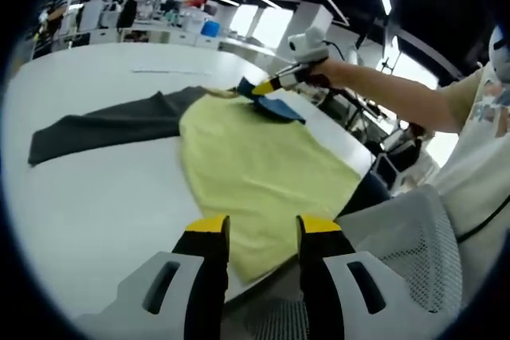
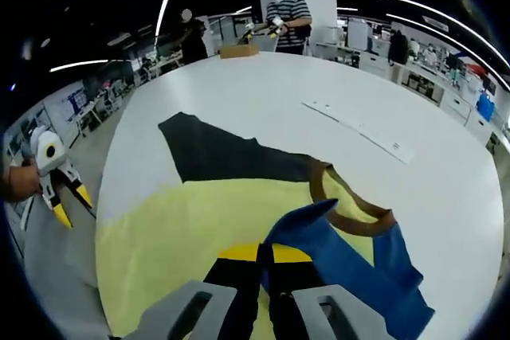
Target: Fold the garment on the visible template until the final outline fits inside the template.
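The right gripper (image 2: 265,264) has its two yellow-tipped fingers pressed together on a blue sleeve (image 2: 358,264) of the soft yellow cloth shirt (image 2: 207,228). The sleeve is lifted up a little and bends over the jaws. Next to it is the brown neck band (image 2: 351,216) of the shirt.

The left gripper (image 1: 263,232) has its fingers spread apart with nothing between them. It hangs over the near edge of the shirt (image 1: 263,173), which hangs a bit off the round white table (image 1: 88,189).

The shirt lies flat on the table. A dark grey cloth (image 1: 111,127) lies under and beside it; it may be the template, but I cannot tell for sure.

The shirt looks light, thin and floppy. It will sag and wrinkle, so it is best to grab it at an edge or a corner, like the sleeve tip or the bottom hem.

I see no boxes or bowls by the shirt.
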{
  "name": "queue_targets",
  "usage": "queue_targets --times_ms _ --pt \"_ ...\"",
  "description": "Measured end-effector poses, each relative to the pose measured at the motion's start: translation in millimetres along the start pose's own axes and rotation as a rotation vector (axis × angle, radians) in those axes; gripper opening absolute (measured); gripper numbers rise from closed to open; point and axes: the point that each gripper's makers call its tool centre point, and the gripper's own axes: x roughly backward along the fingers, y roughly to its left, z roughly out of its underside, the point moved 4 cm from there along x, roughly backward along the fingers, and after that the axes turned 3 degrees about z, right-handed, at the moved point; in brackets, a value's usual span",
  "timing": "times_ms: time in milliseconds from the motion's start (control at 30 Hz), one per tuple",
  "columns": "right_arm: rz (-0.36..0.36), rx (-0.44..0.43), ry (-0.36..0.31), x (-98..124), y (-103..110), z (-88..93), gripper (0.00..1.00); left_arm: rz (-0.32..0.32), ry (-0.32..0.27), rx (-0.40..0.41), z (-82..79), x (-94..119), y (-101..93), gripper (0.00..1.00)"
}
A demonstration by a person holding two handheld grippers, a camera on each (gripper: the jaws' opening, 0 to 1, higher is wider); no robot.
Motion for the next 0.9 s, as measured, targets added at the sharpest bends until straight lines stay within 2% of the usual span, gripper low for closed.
queue_targets --times_ms 900 --pt "-0.041 0.021 0.023 -42.3 25.6 -21.1 0.00 0.008 -0.042 0.029 -4.1 4.6 1.2 0.30"
